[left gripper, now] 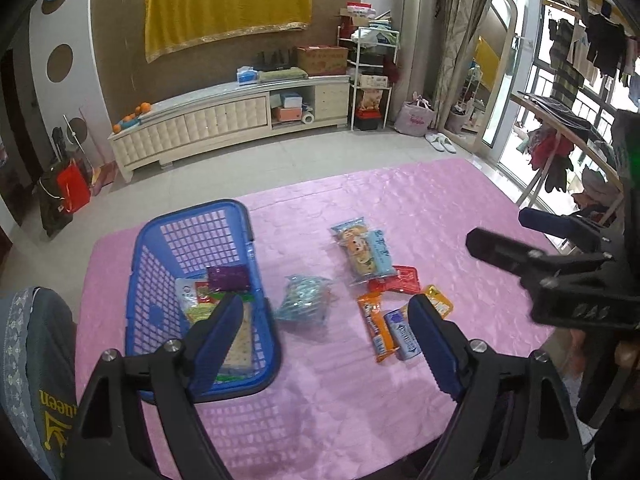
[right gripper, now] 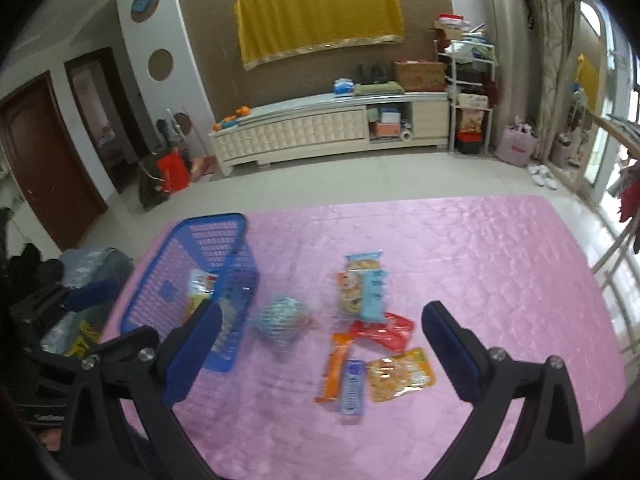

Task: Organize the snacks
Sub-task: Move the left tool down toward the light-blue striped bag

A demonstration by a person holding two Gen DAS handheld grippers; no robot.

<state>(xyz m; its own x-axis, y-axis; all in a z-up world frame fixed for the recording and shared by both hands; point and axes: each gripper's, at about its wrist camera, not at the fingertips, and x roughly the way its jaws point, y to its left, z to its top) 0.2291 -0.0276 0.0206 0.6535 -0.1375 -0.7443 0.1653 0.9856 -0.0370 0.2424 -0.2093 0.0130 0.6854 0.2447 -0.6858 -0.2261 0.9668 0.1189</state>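
**Both claws wide apart over the pink table**

The table [left gripper: 400, 208] wore a pink cloth and carried everything. Toward its left edge stood the blue basket [left gripper: 192, 232], already holding a purple packet [left gripper: 227, 278] and a few other packs whose labels I could not read. Just right of the basket, on the cloth, lay a crumpled teal bag [left gripper: 302, 306]. Farther right, about mid-table, sat the loose snacks: a long biscuit pack [left gripper: 362, 254], a red pouch [left gripper: 398, 280] touching its near end, a yellow pouch [left gripper: 438, 300], then an orange bar [left gripper: 376, 330] and a blue bar [left gripper: 402, 334] side by side nearest me.

The left claw [left gripper: 324, 344] hung above the table's near edge, fingers spread, nothing between them. The right claw [right gripper: 316, 352] hovered likewise, fingers spread wider, empty, above the loose snacks.
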